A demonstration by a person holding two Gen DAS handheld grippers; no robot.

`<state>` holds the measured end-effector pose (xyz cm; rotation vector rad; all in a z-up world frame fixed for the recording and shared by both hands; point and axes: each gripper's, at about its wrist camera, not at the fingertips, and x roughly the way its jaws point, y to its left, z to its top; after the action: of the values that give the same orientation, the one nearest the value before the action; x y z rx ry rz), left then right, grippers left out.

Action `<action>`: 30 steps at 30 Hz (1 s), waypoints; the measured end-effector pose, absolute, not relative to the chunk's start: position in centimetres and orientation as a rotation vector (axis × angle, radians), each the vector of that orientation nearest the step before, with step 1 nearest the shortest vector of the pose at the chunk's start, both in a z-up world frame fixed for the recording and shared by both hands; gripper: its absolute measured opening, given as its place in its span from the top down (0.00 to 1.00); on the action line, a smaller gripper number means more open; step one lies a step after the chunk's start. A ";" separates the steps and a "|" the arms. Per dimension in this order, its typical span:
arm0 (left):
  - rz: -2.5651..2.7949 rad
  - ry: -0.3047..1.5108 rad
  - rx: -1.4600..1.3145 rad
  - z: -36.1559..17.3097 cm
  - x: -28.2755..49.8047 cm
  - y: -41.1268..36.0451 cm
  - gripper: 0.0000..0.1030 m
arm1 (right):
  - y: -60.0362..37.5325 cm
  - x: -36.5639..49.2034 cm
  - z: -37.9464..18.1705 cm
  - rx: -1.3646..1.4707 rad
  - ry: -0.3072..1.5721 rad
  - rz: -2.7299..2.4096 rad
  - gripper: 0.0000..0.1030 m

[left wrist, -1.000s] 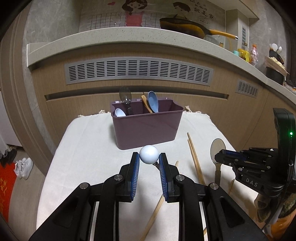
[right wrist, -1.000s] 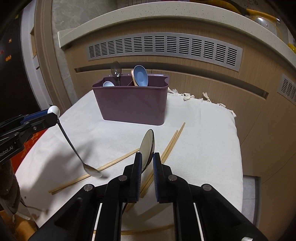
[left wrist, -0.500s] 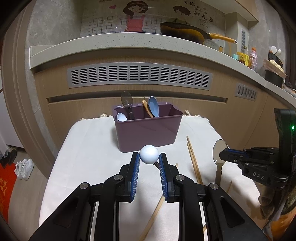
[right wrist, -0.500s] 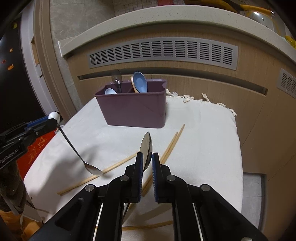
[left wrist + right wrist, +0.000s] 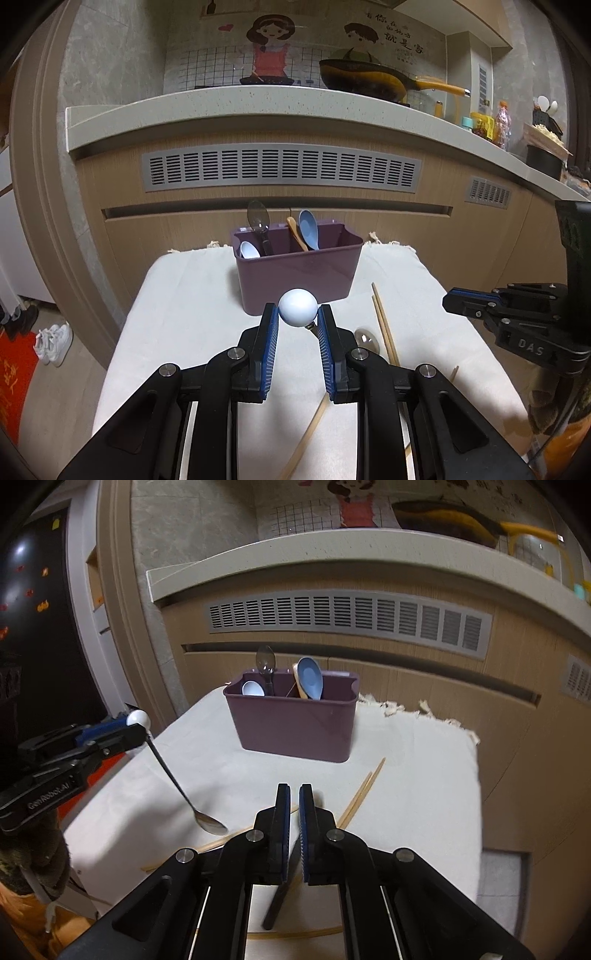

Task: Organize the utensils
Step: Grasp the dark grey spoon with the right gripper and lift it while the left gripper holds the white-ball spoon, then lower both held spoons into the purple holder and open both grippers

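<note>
1. On the cloth-covered counter (image 5: 192, 302), the rectangular purple plastic utensil bin (image 5: 295, 280) stands toward the far edge. It already holds a light-blue ceramic spoon (image 5: 308, 229) and a few other spoons.
2. Our left hand-held gripper (image 5: 297, 321) pinches the slim metal spoon with a white ball end (image 5: 297, 307) by that ball. The spoon's shaft hangs down, with its bowl near the cloth, in front of the bin.
3. Our right hand-held gripper (image 5: 294, 794) has its pads pressed together. A dark, flat handle (image 5: 275, 901) shows beneath its fingers, but we cannot tell whether it is pinched there.
4. Several pale wooden chopsticks (image 5: 384, 325) lie loose on the cloth between us and the bin.
5. We judge the step in hand to be carrying the ball-ended spoon to the bin.
6. Next we would need to raise it until its bowl clears the near rim, bring it over a free part of the bin, and lower it before spreading the pads. We should steer past the spoons standing inside. The chopsticks remain to be collected afterwards.
</note>
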<state>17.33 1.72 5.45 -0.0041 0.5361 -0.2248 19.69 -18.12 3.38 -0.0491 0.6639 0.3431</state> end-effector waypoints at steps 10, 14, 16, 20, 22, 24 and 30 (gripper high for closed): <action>-0.211 0.566 -0.016 4.5 17.6 2.5 0.78 | -16.2 25.4 -4.5 -0.093 0.875 0.305 0.71; -0.215 0.565 -0.021 4.1 17.8 2.9 0.78 | -15.0 27.8 -6.4 -0.132 0.907 0.287 0.65; -0.215 0.567 -0.021 4.2 17.8 2.9 0.78 | -14.6 29.0 -7.4 -0.154 0.927 0.257 0.57; -0.218 0.575 -0.031 3.7 18.1 3.4 0.78 | -14.4 29.6 -8.3 -0.164 0.946 0.244 0.52; -0.217 0.580 -0.036 3.5 18.3 3.5 0.78 | -14.5 29.7 -8.5 -0.151 0.964 0.248 0.53; -0.215 0.585 -0.036 3.4 18.4 3.5 0.78 | -14.5 29.4 -8.3 -0.151 0.973 0.266 0.70; -0.212 0.587 -0.021 3.7 18.1 3.2 0.78 | -15.7 26.6 -6.3 -0.134 0.917 0.308 0.70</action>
<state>18.13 3.18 3.71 -0.0208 0.5874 -0.2115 26.62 -15.68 -6.26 -0.1343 0.9167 0.3080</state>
